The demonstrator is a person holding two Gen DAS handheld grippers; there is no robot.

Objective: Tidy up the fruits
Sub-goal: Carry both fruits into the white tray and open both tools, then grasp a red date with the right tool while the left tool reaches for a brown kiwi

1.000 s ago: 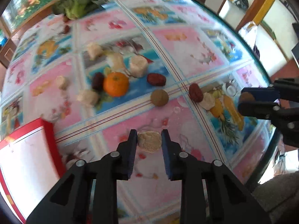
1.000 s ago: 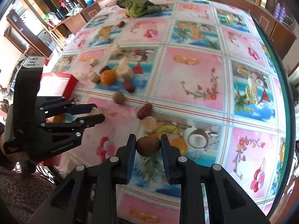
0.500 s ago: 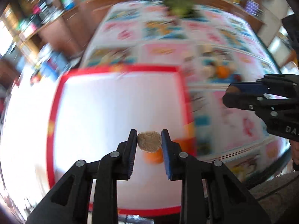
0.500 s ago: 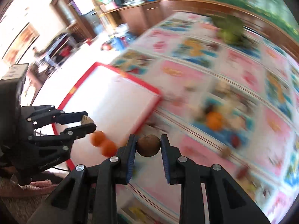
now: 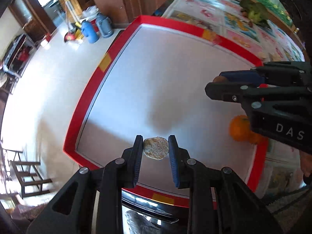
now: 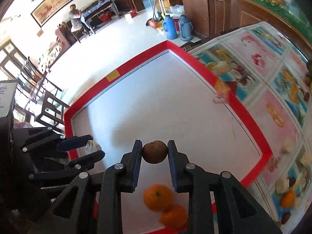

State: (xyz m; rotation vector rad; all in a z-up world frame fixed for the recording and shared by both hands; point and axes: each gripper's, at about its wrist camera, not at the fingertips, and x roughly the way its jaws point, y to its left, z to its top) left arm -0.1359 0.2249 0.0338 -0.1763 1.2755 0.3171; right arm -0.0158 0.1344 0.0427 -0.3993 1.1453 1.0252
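Your left gripper (image 5: pixel 156 150) is pinched on a pale, rough lump of fruit (image 5: pixel 156 151), jaws pressing it from both sides, and it hangs over the near-left part of the red-rimmed tray (image 5: pixel 91 89). Your right gripper (image 6: pixel 155 152) is clamped on a round brown fruit (image 6: pixel 155 151), held above the tray's white floor, just beyond the two oranges (image 6: pixel 158 199) resting by the near rim. Both loads are up in the air, not touching down, so the grips must hold until you lower. My read: the oranges are grouped at that corner, so these two belong on open floor apart from them. More fruit waits on the tablecloth (image 6: pixel 276 105) outside the tray.
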